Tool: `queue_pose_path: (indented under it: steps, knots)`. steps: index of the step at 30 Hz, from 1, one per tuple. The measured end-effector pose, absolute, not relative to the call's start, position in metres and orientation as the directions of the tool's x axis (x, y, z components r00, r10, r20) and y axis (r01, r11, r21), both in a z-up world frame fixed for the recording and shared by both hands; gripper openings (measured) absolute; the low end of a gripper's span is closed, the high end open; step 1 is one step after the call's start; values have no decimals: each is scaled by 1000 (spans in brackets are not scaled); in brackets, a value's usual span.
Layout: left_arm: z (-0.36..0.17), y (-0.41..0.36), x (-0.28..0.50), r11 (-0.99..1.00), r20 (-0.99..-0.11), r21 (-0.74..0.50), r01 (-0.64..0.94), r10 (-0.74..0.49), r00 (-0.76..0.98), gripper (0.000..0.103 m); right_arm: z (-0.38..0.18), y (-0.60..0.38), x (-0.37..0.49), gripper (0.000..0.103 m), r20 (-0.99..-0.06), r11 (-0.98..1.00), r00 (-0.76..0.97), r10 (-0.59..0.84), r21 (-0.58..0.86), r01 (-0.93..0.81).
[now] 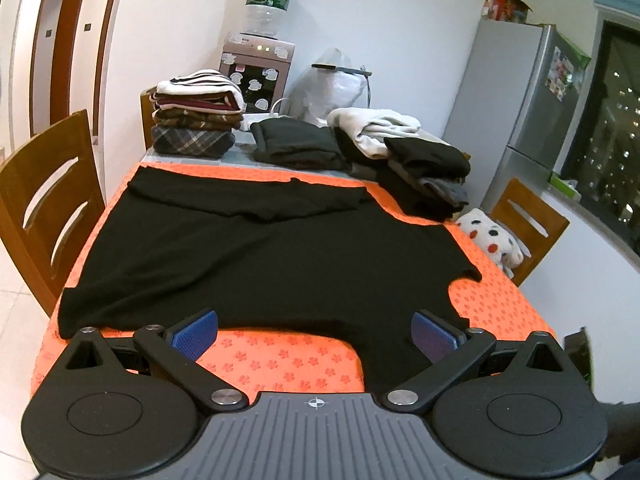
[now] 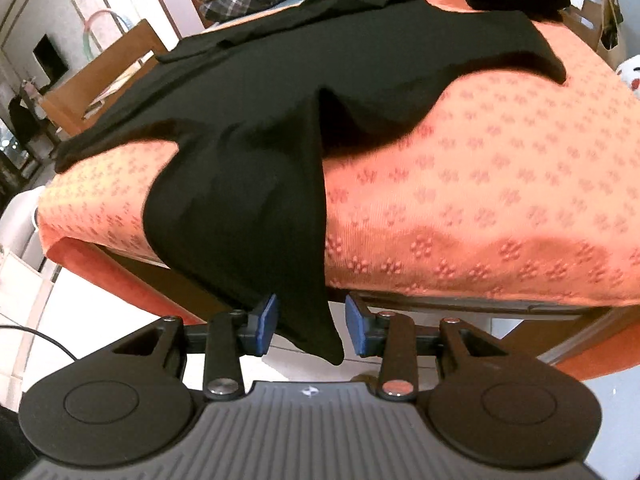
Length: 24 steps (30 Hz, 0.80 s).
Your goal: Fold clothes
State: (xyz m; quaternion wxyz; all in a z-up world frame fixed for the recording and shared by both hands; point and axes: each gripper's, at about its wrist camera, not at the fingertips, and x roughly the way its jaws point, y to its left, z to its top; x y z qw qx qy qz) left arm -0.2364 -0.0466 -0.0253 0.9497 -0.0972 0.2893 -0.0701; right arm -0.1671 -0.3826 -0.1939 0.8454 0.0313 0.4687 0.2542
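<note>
The right tool (image 2: pixel 308 324) tilts steeply down below the counter (image 2: pixel 480 208) edge, jaws apart around the black garment's (image 2: pixel 248 208) hanging sleeve; the left tool (image 1: pixel 314 336) hovers wide open.

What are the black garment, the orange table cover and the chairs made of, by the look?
Black garment: soft matte knit, probably jersey; it drapes limply over the table edge without shine.
Orange table cover: textured woven or terry-like cloth, with raised flower motifs.
Chair: wood, glossy brown finish, grain faintly visible.
</note>
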Motion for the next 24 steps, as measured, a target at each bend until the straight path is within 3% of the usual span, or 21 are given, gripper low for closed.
queue_pose_path:
  steps: [10,12,13,14,19,24]
  knots:
    - [-17,-48,-263,984,-543,-153,93,-162,824,103,-253,-359,-169,43,-735,865,506,450,220,-451]
    - [-17,-47,-270,986,-546,-144,88,-154,824,103,-262,-356,-170,33,-732,852,495,468,226,-471]
    - [-18,-46,-273,986,-545,-144,84,-150,825,103,-265,-355,-171,14,-731,845,485,479,234,-481]
    - [-18,-45,-276,986,-545,-144,80,-146,826,103,-265,-356,-173,4,-726,835,476,496,249,-490]
    - [-17,-38,-285,986,-529,-159,50,-127,839,103,-242,-368,-187,2,-651,732,394,649,393,-556]
    - [-18,-34,-286,980,-508,-198,28,-127,852,103,-182,-383,-197,2,-528,571,289,798,510,-644]
